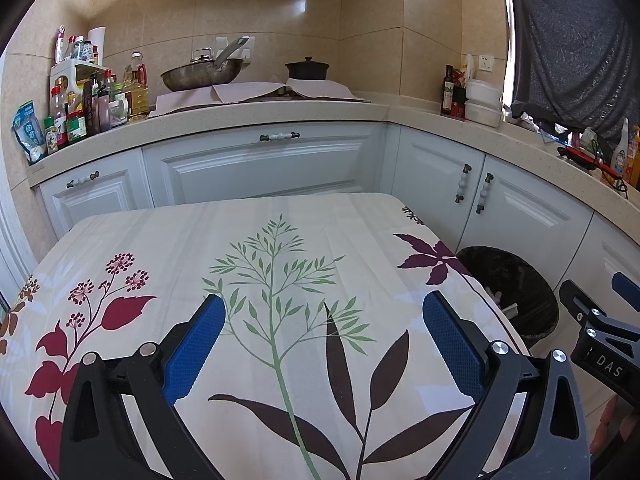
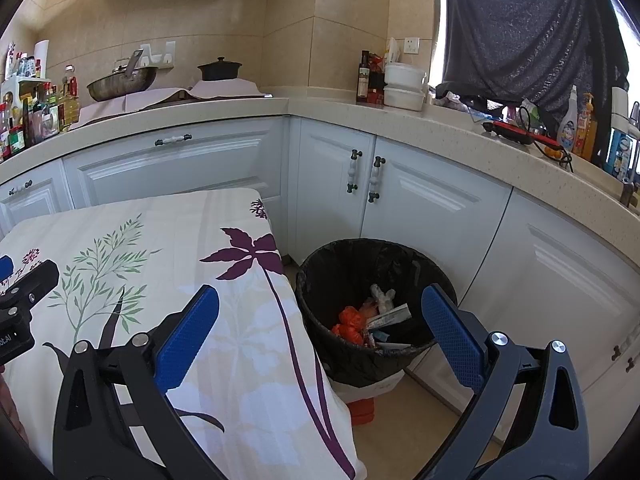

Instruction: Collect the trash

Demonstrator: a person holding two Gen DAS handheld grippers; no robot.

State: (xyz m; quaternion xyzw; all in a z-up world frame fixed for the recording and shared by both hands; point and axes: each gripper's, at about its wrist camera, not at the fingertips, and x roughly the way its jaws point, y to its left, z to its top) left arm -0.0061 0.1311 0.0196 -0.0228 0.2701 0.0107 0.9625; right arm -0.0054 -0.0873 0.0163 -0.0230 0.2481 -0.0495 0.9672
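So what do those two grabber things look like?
Both look alike. The left gripper and the right gripper each have black angular arms with silver round bolts, and flat blue fingers with a bumpy texture. One body shows white letters, "DAS".

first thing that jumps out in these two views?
The floral tablecloth fills the foreground, with both grippers, left and right, open and holding nothing. Right of the table, on the floor by the white cabinets, stands a black-lined bin with orange and paper trash inside.
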